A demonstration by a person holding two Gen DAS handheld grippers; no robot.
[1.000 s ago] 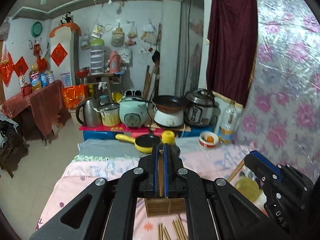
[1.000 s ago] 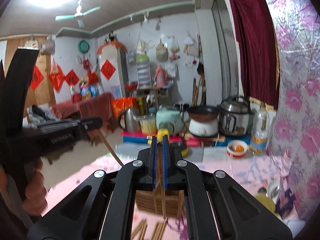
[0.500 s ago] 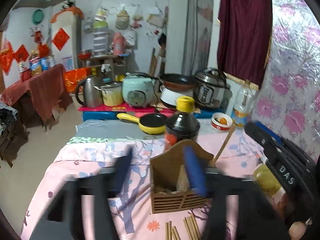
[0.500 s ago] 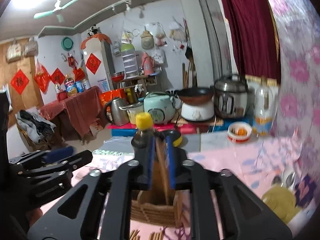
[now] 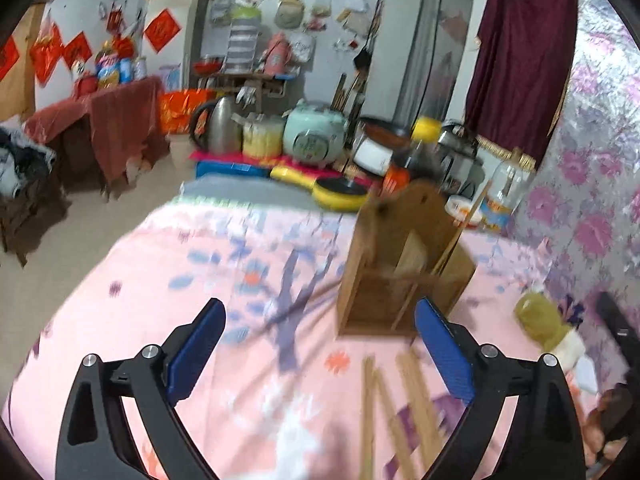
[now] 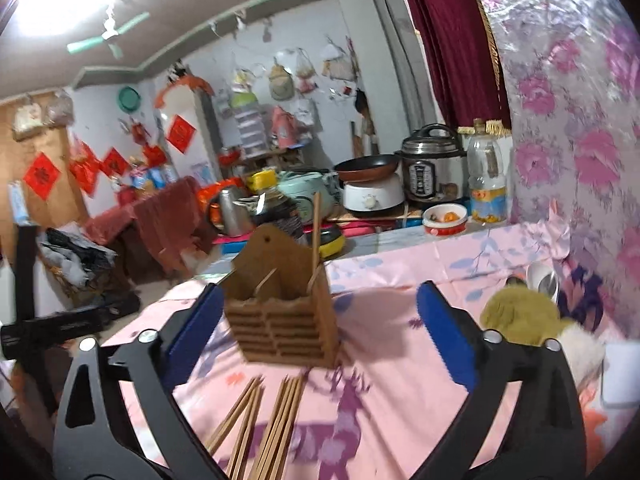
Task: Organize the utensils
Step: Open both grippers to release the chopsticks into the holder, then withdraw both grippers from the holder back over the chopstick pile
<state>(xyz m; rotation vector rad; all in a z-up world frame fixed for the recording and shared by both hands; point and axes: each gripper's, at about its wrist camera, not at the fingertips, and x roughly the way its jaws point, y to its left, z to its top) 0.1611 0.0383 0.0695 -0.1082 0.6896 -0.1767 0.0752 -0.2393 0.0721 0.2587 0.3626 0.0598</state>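
Observation:
A wooden utensil holder (image 5: 400,264) stands on the pink floral tablecloth (image 5: 200,260), with a chopstick (image 5: 468,220) leaning in it. Several loose chopsticks (image 5: 400,400) lie on the cloth in front of it. My left gripper (image 5: 320,308) hangs low over the cloth just left of the holder; its jaws are opening wide and hold nothing. In the right wrist view the holder (image 6: 280,320) sits ahead with one chopstick (image 6: 316,220) upright in it. My right gripper (image 6: 320,292) is also opening wide, empty, above the loose chopsticks (image 6: 272,412).
A dark sauce bottle with a yellow cap (image 6: 272,196) stands behind the holder, beside a yellow pan (image 5: 340,194). An olive-green pad (image 6: 520,316) lies to the right near the flowered wall. A small bowl (image 6: 444,218), an oil bottle (image 6: 486,176) and cookers line the far edge.
Both grippers were shut on a chopstick above the holder. Both have let go, opened wide and sunk toward the cloth. The chopsticks now stand in the holder.

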